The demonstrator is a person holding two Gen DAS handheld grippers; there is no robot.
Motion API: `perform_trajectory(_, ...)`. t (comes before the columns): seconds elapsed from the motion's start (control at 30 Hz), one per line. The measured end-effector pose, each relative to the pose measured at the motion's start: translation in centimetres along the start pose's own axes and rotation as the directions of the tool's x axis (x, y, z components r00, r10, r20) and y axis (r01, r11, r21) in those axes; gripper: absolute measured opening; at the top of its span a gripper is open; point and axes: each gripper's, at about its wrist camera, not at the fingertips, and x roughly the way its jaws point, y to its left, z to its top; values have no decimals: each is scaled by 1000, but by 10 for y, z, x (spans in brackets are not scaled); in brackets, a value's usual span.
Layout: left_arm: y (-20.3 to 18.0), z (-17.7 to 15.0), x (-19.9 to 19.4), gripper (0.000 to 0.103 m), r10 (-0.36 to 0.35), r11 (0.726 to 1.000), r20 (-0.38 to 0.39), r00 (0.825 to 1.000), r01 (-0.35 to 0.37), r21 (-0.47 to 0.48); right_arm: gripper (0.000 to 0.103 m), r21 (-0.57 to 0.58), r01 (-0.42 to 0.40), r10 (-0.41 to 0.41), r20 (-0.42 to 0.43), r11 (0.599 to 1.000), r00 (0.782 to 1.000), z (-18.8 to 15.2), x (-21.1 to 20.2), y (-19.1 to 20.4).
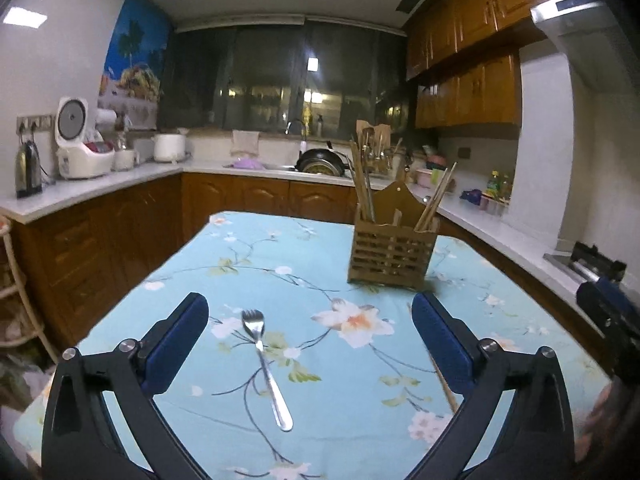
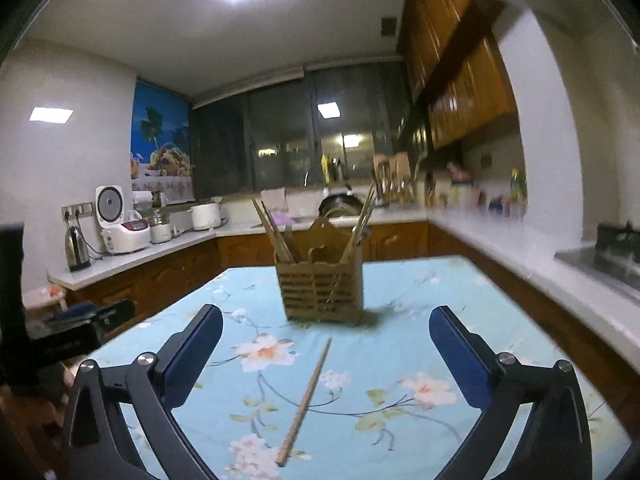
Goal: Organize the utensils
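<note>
1. The left gripper (image 1: 310, 312) has its jaws spread wide with nothing clamped; both blue pads hang above the table, clear of everything.
2. A metal fork (image 1: 266, 364) lies flat on the flowered tablecloth (image 1: 240, 248) between those jaws, tines pointing away, touching neither pad.
3. A single wooden chopstick (image 1: 442, 380) lies just inside the left gripper's right finger, partly hidden by it.
4. The right gripper (image 2: 326, 328) is likewise wide open and empty.
5. That chopstick (image 2: 306, 400) lies loose on the cloth between the right gripper's jaws, slanting up toward the holder.
6. The wooden slatted utensil holder (image 2: 322, 292) stands upright farther along the table, beyond both grippers, with chopsticks leaning out of its left and right compartments.
7. Beyond the table runs a kitchen counter (image 1: 80, 188) carrying a kettle (image 1: 28, 168) and a rice cooker (image 1: 78, 140).
</note>
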Motion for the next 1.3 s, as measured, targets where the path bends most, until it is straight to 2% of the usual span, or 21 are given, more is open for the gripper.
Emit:
perform_trajectory(0.37, 1, -27, 13, 103, 80, 995, -34, 996, -78, 58, 103, -42, 51, -52, -10, 998, 999, -22, -2, -7)
perform_trajectory(0.6, 6, -39, 19, 103, 109, 992, -49, 993, -106, 67, 103, -27, 76, -77, -25, 997, 997, -33, -1, -20)
perform_trajectory(0.8, 5, -42, 19, 103, 114, 991, -50, 992, -110, 82, 103, -2, 86, -86, -45, 996, 995, -38, 0, -28)
perform_trajectory(1.3, -2, -40, 14, 103, 97, 992, -33, 995, -94, 87, 103, 14, 63, -63, -24, 998, 998, -42, -4, -26)
